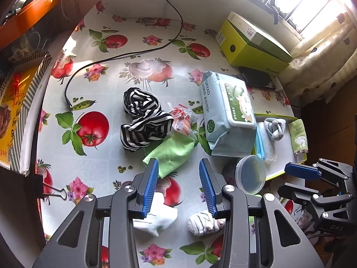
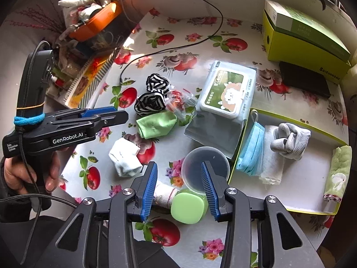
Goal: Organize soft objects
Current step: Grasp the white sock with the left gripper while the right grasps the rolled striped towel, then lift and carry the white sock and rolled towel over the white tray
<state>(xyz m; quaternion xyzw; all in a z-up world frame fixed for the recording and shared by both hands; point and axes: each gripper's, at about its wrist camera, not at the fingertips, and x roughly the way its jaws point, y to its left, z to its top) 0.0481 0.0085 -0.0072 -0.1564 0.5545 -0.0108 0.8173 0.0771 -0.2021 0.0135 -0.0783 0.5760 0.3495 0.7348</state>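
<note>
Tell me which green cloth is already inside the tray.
The green towel with a white rabbit, at the tray's right end. The plain green cloth lies outside.

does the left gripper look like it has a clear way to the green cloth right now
Probably yes. The left gripper hangs open just short of the green cloth, nothing between them. The striped fabric overlaps only the cloth's far edge, so the near corner looks free.

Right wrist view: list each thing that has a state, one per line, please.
tray: holds mask, towels, glove
face mask: folded, in tray
grey glove: bunched, in tray
wipes pack: lid closed
striped cloth: crumpled on table
green cloth: folded
right gripper: open, empty
left gripper: open, empty
</note>
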